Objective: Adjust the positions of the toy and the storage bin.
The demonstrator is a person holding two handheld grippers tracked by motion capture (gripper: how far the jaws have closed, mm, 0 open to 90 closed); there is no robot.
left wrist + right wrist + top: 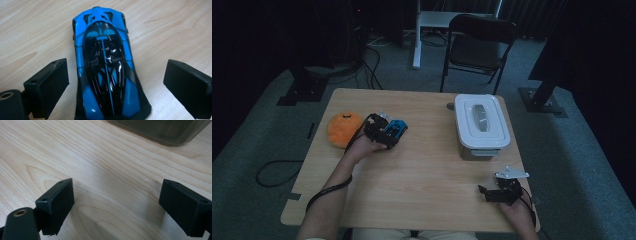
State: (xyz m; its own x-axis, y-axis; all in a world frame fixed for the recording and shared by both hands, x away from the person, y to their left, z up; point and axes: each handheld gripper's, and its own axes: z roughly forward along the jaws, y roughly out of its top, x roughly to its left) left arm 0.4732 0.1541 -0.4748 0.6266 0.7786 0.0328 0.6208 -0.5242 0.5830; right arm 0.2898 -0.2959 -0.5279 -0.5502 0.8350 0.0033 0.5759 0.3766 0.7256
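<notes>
Lying flat on the tabletop (427, 165), one blue-and-black toy car (106, 72), left of centre and nearer the far edge than the near one. Seen from above in the left gripper view, nose pointing away, bare wood showing on both sides between its body and the two black pads. Straddled by the left gripper (115, 82), jaws spread wide, a clear gap to each flank, nothing pressed or gripped. Same car (396, 128) in the high view just past the left gripper (384, 134), a person's left hand (362, 147) behind it.

Counted outward: one orange plush ball (343, 129) just beside the car toward the left edge, close to that edge. One white lidded box (480, 125) near the far right corner, its long side running along the right edge, well apart from the car. Two grippers in all. Right gripper (492, 192) near the near right corner, just short of the box's near end, jaws wide apart over bare wood, holding nothing; in the right gripper view, right gripper (116, 205) with a box corner (162, 131) at the top.

Open wood across the whole middle and along the near edge; a broad free lane between car and box. Beyond the far edge, one folding chair (477, 45) on the floor.
</notes>
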